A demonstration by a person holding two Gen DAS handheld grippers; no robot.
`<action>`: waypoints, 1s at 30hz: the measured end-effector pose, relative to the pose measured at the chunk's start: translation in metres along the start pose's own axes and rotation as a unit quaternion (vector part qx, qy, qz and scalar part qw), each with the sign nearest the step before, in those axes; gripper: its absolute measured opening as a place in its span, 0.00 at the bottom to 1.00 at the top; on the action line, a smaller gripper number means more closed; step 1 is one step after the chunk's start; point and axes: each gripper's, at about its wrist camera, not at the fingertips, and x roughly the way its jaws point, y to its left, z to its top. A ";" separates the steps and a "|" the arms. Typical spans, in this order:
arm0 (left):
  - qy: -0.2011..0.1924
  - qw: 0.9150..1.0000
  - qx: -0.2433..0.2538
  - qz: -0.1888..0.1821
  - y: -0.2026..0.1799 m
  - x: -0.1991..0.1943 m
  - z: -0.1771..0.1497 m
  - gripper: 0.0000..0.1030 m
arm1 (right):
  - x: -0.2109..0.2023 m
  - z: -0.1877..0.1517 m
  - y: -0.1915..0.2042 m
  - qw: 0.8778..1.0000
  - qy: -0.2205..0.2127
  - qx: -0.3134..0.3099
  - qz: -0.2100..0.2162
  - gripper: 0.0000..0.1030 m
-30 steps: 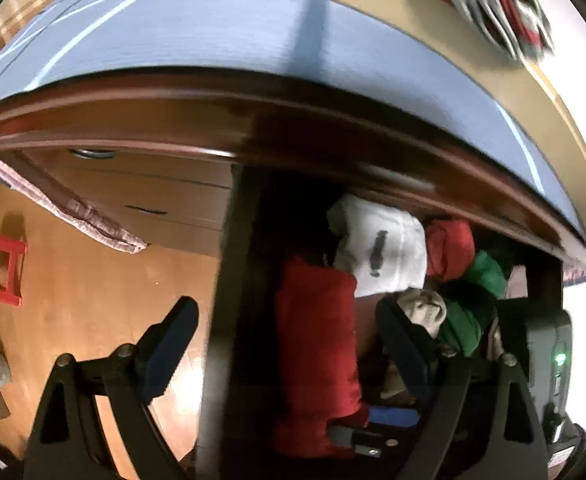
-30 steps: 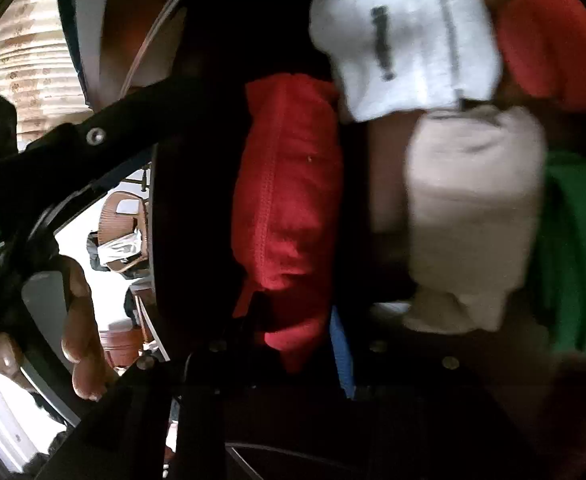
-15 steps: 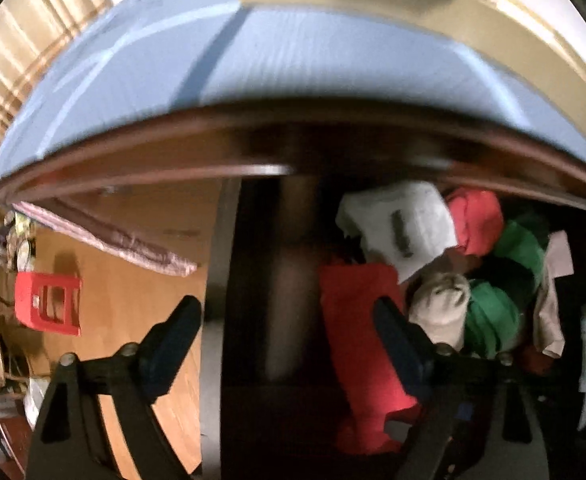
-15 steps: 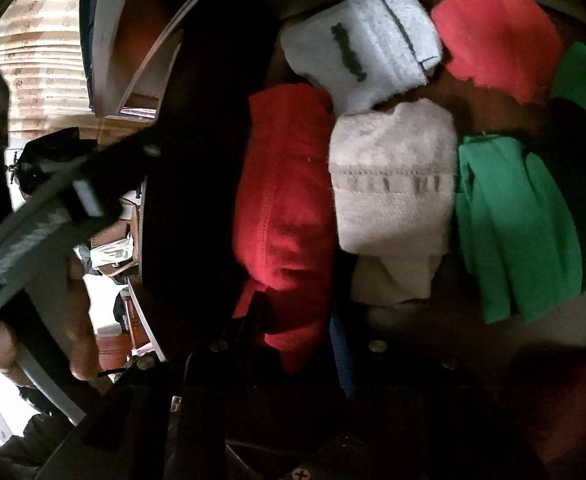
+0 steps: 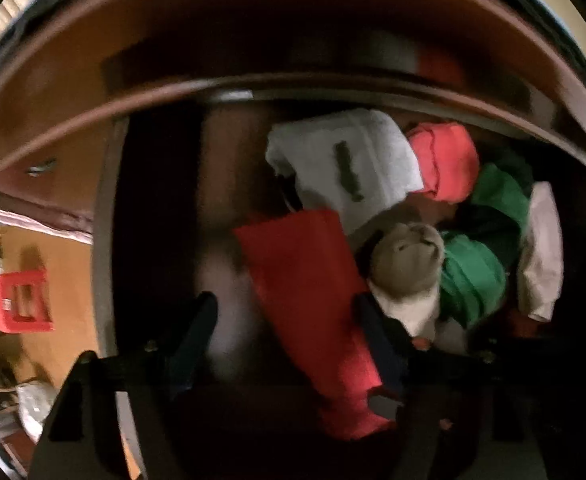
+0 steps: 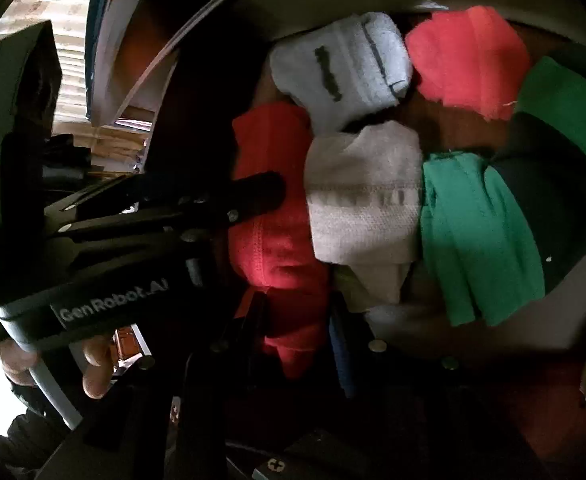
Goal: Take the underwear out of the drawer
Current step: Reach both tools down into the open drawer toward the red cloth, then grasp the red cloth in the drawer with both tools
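A home bedroom: dark wooden drawer [image 5: 109,240] of folded clothes [image 6: 365,208], wood floor [image 5: 61,256].

Both wrist views look down, close, into the dark wooden drawer [image 5: 109,208]. The left one, somewhat blurred, faces straight down above it. Both share the folded red cloth [image 5: 309,292] [image 6: 277,216] inside.

The drawer [image 5: 109,240] stands open from above, its bare left part [image 5: 213,208] free. Folded garments crowd the right: white roll [image 6: 341,68], beige bundle [image 6: 365,204], green pieces [image 6: 477,236].
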 end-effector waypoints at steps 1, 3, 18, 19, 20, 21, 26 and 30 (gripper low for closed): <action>0.000 1.000 0.000 -0.009 0.001 0.000 -0.001 0.64 | -0.001 0.000 -0.001 1.000 0.000 -0.001 -0.001 0.32; -0.003 1.000 0.009 -0.013 0.001 0.000 -0.003 0.63 | -0.002 -0.001 -0.003 1.000 0.001 -0.006 -0.004 0.32; -0.075 0.995 0.036 -0.051 -0.008 -0.003 -0.027 0.30 | 0.001 0.001 0.016 1.000 -0.008 -0.014 -0.015 0.32; -0.081 0.995 0.034 -0.055 -0.006 -0.005 -0.030 0.29 | -0.001 -0.001 0.018 1.000 -0.013 -0.017 -0.017 0.31; -0.087 0.994 0.035 -0.056 -0.006 -0.009 -0.033 0.29 | -0.003 -0.003 0.021 0.999 -0.017 -0.020 -0.018 0.31; -0.093 0.993 0.037 -0.056 -0.005 -0.012 -0.036 0.29 | -0.007 -0.005 0.023 0.999 -0.020 -0.026 -0.016 0.31; -0.129 0.989 0.036 -0.057 0.003 -0.041 -0.050 0.28 | -0.022 -0.013 0.037 0.998 -0.041 -0.050 -0.008 0.31; -0.161 0.985 0.039 -0.054 0.002 -0.073 -0.048 0.28 | -0.041 -0.020 0.055 0.994 -0.072 -0.083 -0.008 0.30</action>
